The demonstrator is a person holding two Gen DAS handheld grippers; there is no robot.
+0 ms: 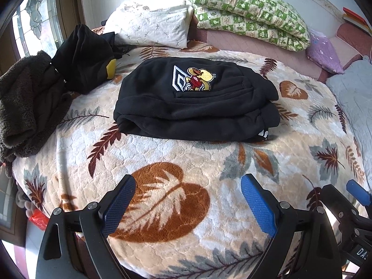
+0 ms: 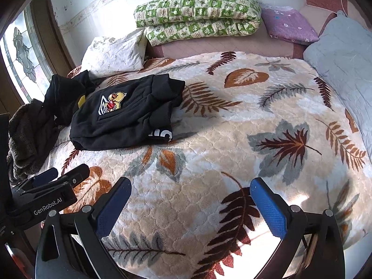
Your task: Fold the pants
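Jaws spread on left gripper (image 1: 188,205) and right gripper (image 2: 190,207), both empty, hovering over near bed edge. Folded pants (image 1: 195,102) rest mid-blanket (image 1: 232,174) toward far-left corner; fold looks finished, hence no grip.

The folded pants (image 1: 195,102) are lying on the blanket (image 1: 186,162). Behind the pants a pillow (image 1: 151,26) is resting, and a heap of clothes (image 1: 79,58) is lying to their left.

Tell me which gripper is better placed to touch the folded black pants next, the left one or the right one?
Left, probably. The left gripper is open and faces the folded black pants straight ahead. The right gripper is also open, but there the pants lie far to its left.
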